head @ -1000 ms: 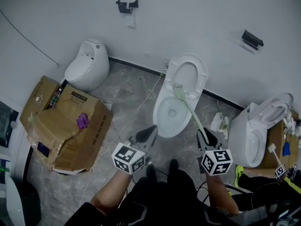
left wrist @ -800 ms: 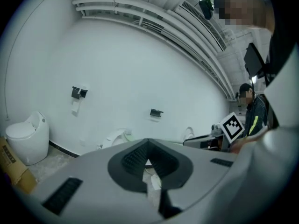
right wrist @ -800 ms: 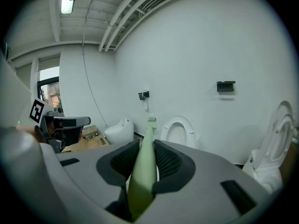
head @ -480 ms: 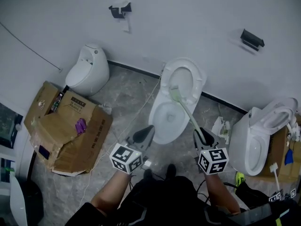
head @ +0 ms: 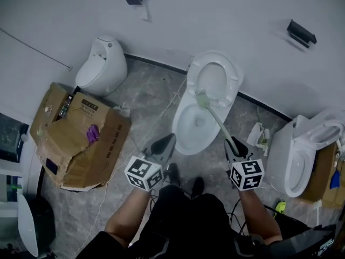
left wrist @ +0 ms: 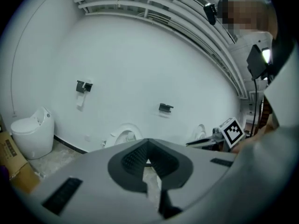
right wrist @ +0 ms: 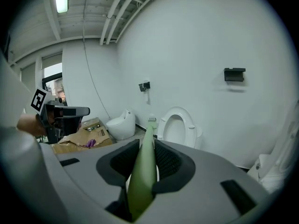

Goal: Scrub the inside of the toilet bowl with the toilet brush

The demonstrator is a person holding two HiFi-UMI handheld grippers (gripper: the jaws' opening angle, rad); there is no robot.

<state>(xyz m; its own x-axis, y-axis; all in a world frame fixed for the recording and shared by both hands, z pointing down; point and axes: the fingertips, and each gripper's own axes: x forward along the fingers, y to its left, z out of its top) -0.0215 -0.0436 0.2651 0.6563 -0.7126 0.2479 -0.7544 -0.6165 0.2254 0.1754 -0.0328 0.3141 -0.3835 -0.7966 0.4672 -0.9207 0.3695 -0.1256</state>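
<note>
A crumpled cardboard box (head: pixel 81 150) bearing a purple scrap (head: pixel 92 134) lies near a small white toilet (head: pixel 101 66).

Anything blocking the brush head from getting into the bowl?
Nothing visible. The seat is raised and the bowl is open. The toilet brush, clamped in the right gripper, has its head at about the bowl's rear edge.

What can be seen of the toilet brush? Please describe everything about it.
The toilet brush is pale green and looks like plastic: a long thin handle with a small, lighter head at the far end. The right tongs are shut on the handle's near end. It slants away from the person, across the open toilet bowl. Its head lies at the bowl's back edge, below the raised seat. Whether the head touches porcelain cannot be told.
</note>
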